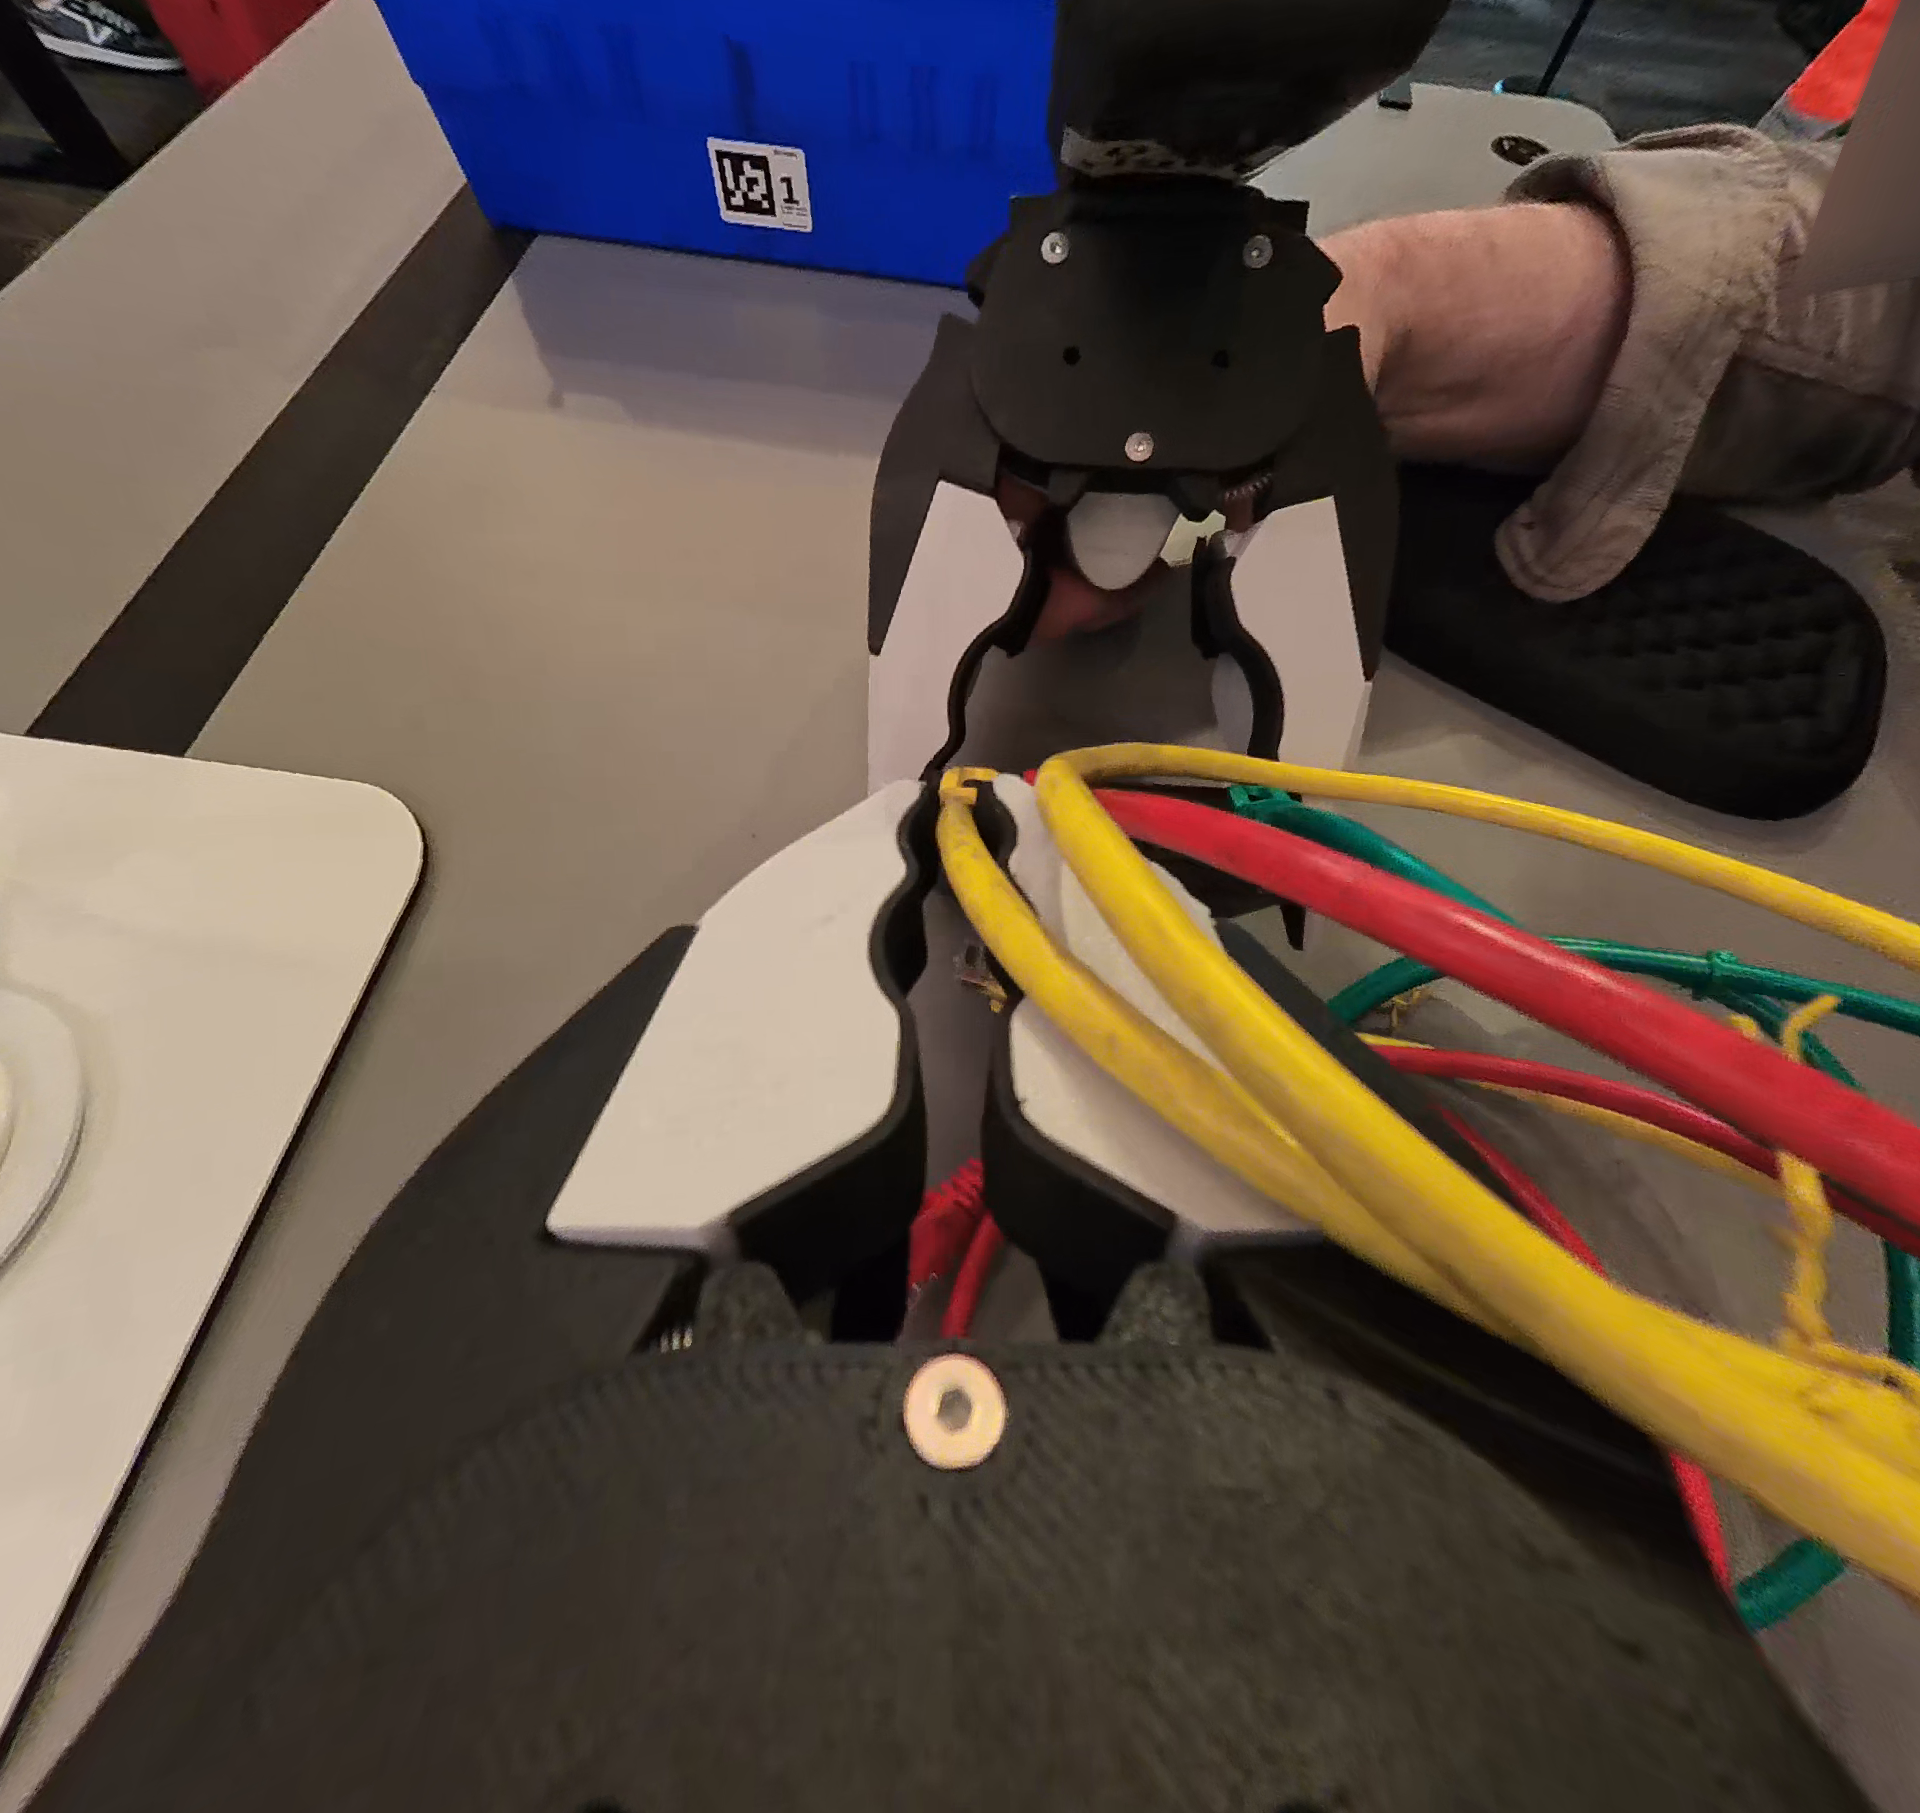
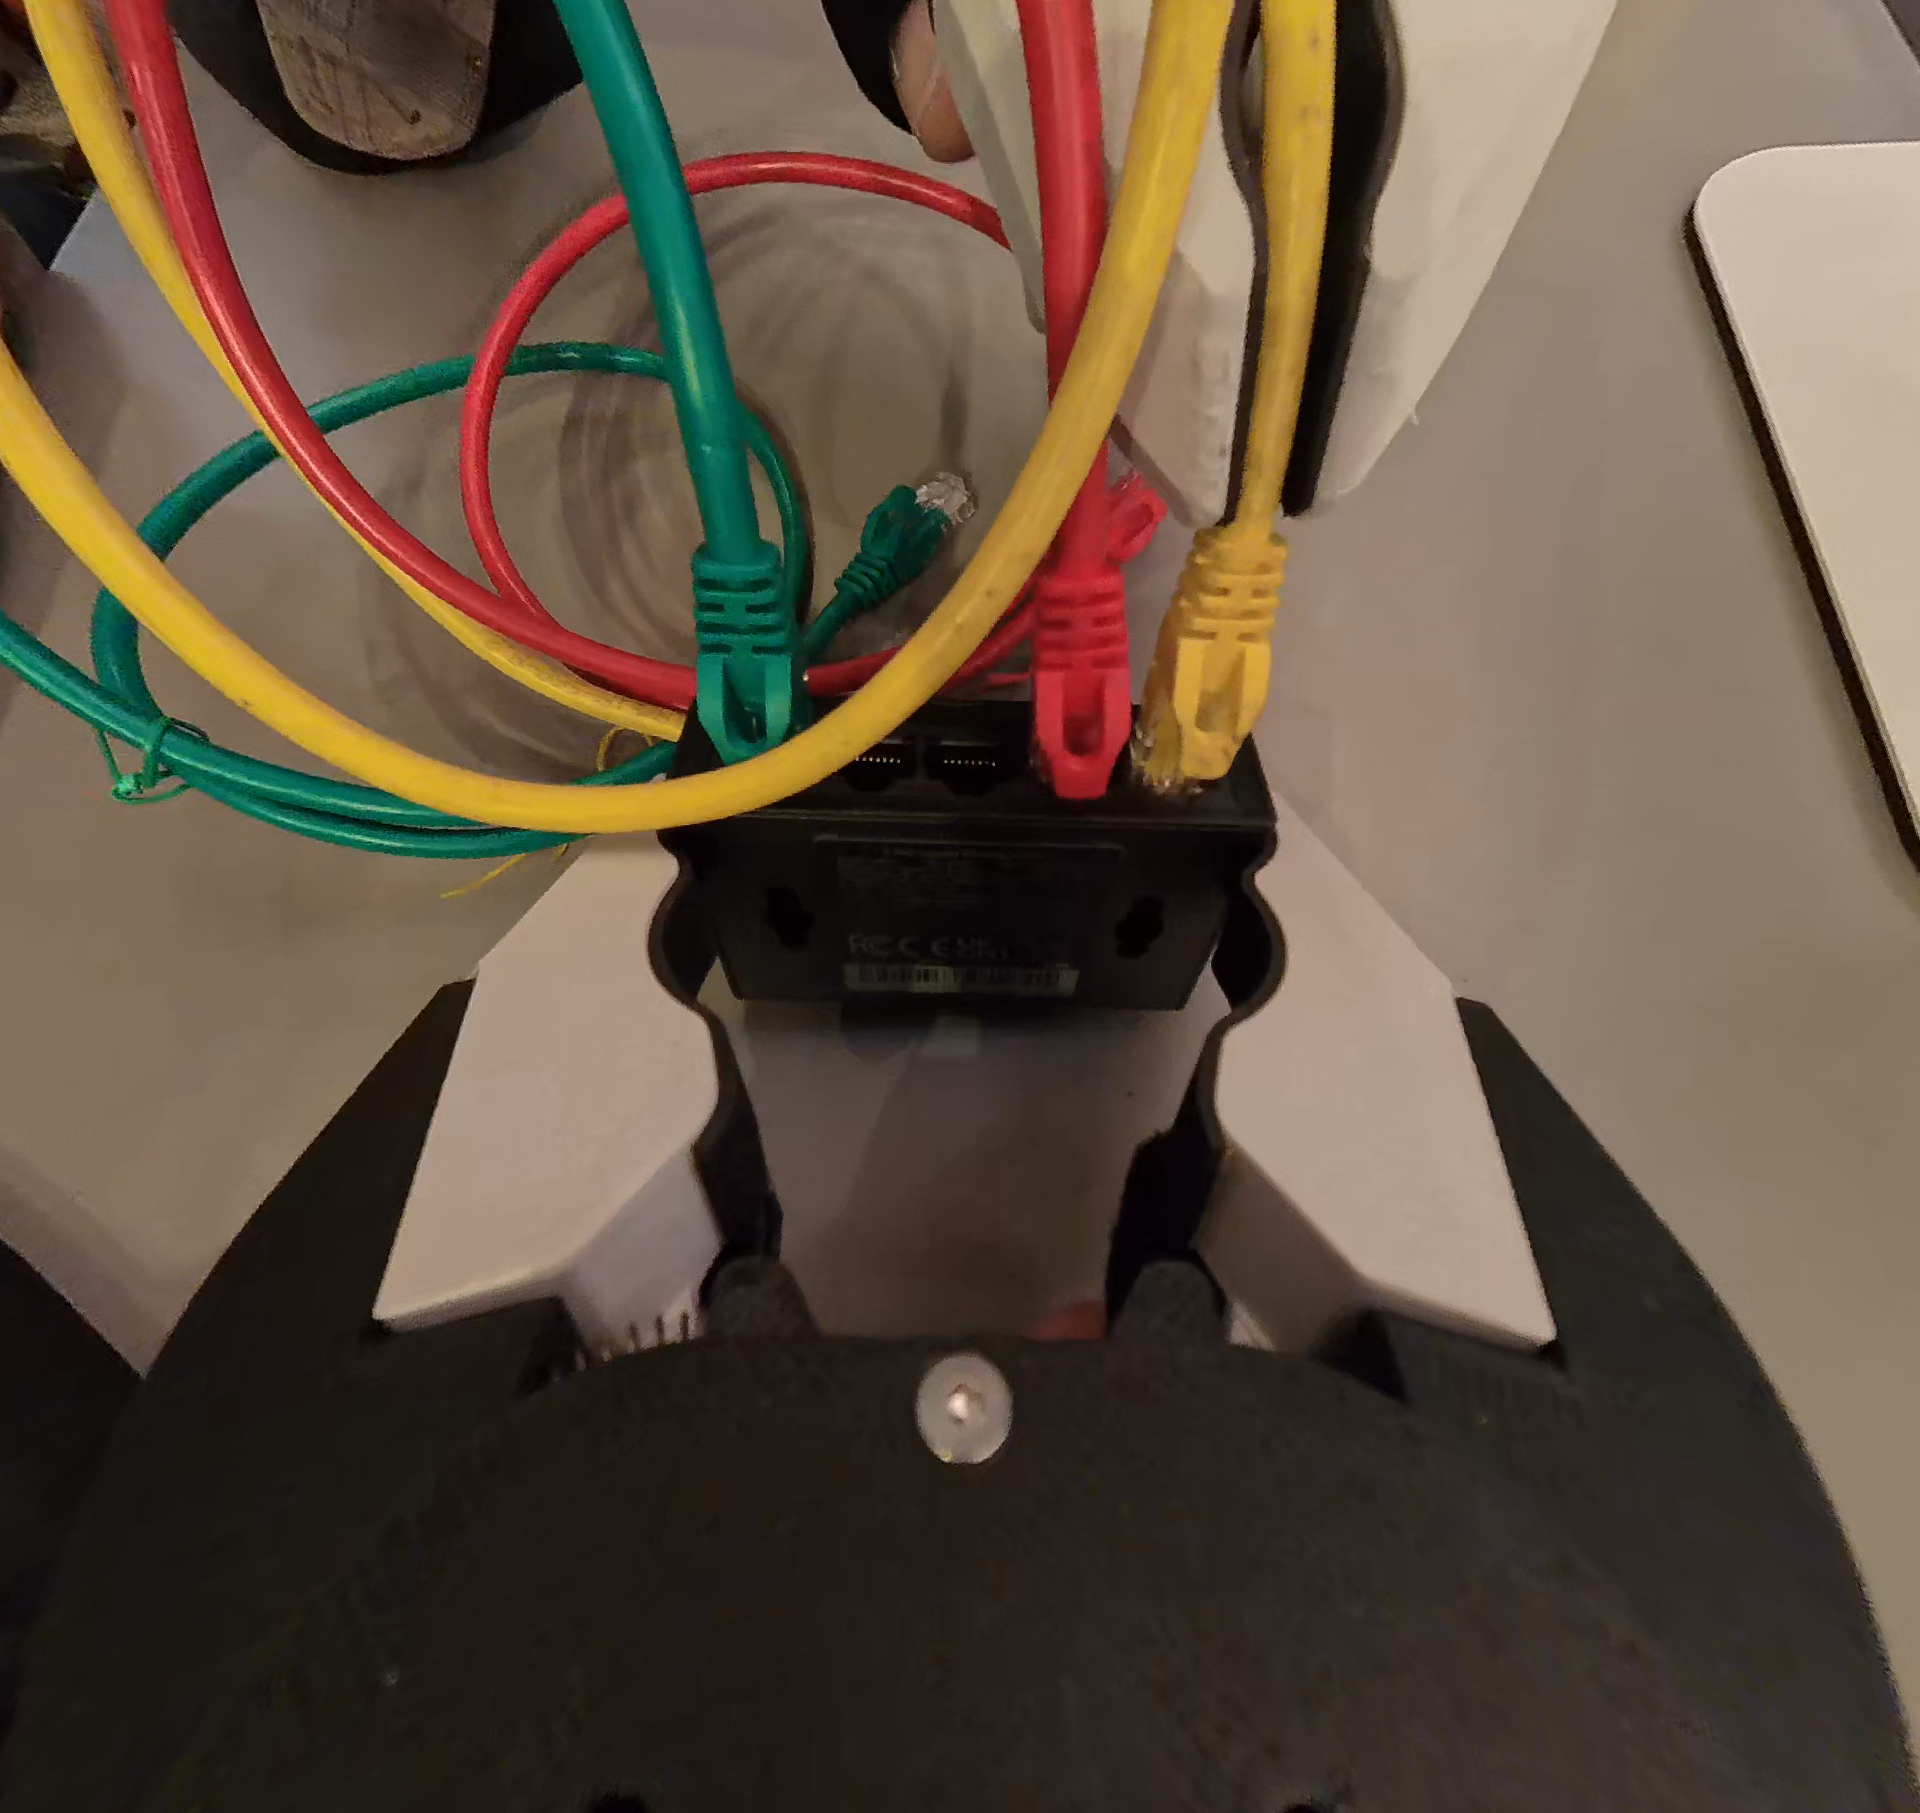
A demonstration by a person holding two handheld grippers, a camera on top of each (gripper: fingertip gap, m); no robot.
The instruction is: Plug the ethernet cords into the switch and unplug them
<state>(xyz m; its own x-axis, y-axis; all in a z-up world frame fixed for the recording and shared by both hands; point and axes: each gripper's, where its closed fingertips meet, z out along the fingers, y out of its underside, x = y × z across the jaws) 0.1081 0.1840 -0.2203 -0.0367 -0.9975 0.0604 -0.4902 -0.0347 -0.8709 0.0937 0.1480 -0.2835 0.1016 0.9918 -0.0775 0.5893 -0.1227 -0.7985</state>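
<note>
My right gripper (image 2: 966, 896) is shut on the black switch (image 2: 966, 932), holding it by its two short ends with the ports facing away. A green plug (image 2: 743, 662) sits in the leftmost port and a red plug (image 2: 1081, 703) in a port near the right. The yellow plug (image 2: 1205, 672) is tilted at the rightmost port; how deep it sits I cannot tell. My left gripper (image 2: 1259, 506) is shut on the yellow cord (image 2: 1288, 309) just behind that plug. In the left wrist view, my left gripper (image 1: 961, 807) pinches the yellow cord (image 1: 977, 880) facing the right gripper (image 1: 1101, 755).
Two middle ports (image 2: 925, 761) are empty. A loose green plug (image 2: 914, 527) lies on the table among coiled cords. A blue crate (image 1: 727, 70) stands behind, a white board (image 1: 187, 932) to the left, and a black wrist pad (image 1: 1662, 662) under a person's sleeved arm (image 1: 1507, 329). About 7 cm separates my left fingertips from my right.
</note>
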